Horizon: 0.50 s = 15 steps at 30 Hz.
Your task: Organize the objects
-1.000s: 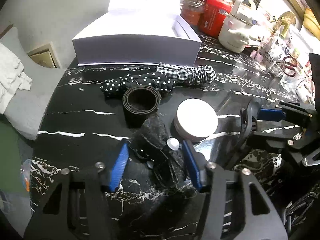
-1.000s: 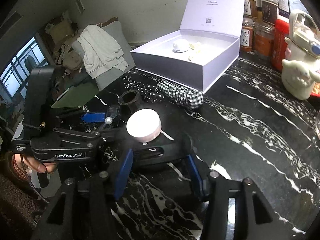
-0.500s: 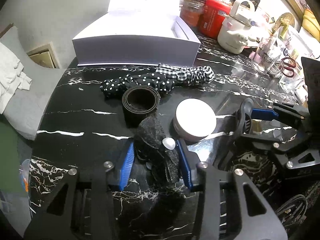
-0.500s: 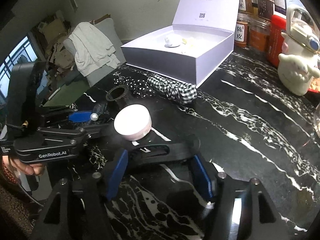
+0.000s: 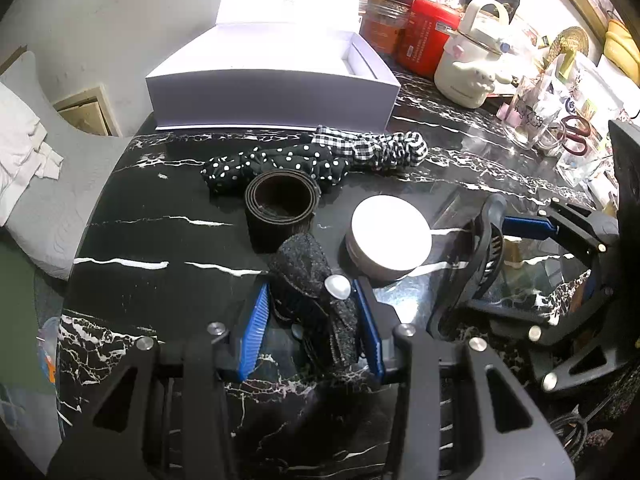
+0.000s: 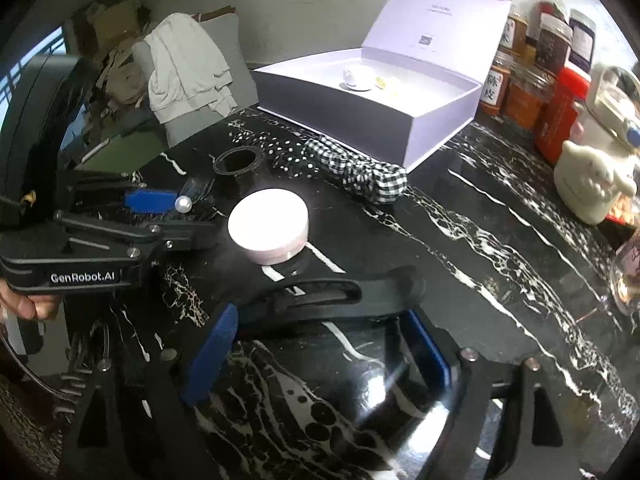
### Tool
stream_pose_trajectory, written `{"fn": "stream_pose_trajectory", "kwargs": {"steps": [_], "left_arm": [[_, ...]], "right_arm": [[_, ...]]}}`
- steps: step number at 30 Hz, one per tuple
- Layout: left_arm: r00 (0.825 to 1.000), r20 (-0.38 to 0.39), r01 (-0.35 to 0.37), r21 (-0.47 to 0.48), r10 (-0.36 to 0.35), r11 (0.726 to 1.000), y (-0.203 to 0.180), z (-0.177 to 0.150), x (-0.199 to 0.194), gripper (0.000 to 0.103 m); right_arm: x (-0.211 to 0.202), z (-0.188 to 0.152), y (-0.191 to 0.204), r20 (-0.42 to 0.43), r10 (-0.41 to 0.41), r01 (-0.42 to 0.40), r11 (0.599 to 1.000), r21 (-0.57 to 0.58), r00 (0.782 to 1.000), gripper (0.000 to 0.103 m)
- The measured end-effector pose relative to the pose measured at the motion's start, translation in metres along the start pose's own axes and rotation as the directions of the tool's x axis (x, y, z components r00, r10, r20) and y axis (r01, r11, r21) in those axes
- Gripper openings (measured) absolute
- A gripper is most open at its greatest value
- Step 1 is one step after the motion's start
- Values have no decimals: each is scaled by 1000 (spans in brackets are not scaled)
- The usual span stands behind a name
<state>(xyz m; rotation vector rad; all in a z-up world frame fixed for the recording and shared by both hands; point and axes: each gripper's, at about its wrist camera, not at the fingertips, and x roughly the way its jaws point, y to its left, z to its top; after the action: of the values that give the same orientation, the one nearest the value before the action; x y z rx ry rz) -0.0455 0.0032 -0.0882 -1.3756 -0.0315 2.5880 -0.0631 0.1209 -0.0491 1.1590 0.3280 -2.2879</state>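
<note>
Black glittery hair bow (image 5: 316,280) with a pearl stud sits on the worktop (image 5: 160,240), pinched between the left tool (image 5: 312,320) pads. Right tool (image 6: 320,328) wide apart, jaws just been opening, black claw clip (image 6: 320,300) lying loose between them. White round tin (image 5: 390,236) just beside bow.

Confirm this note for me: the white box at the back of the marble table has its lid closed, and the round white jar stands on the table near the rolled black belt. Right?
One thing is off: the white box is open, its lid standing upright behind the tray, as the right wrist view shows. The rest holds: the round white jar stands on the marble table near the rolled black belt.
</note>
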Motion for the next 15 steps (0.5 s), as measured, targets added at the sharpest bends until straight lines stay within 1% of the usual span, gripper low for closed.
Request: {"fn": "stream_pose_trajectory", "kwargs": {"steps": [1, 4, 8, 15], "left_arm": [[1000, 0, 3, -3, -3, 1000, 0, 0, 0, 40], [1000, 0, 17, -15, -17, 1000, 2, 0, -1, 40], [1000, 0, 25, -19, -25, 1000, 3, 0, -1, 40], [999, 2, 38, -26, -38, 999, 5, 1, -1, 40]], "right_arm": [[0, 0, 2, 4, 8, -8, 1000, -5, 1000, 90], [-1, -1, 7, 10, 16, -16, 1000, -20, 1000, 91], [-1, 0, 13, 25, 11, -10, 999, -47, 1000, 91], [8, 7, 15, 24, -12, 13, 999, -45, 1000, 92]]}}
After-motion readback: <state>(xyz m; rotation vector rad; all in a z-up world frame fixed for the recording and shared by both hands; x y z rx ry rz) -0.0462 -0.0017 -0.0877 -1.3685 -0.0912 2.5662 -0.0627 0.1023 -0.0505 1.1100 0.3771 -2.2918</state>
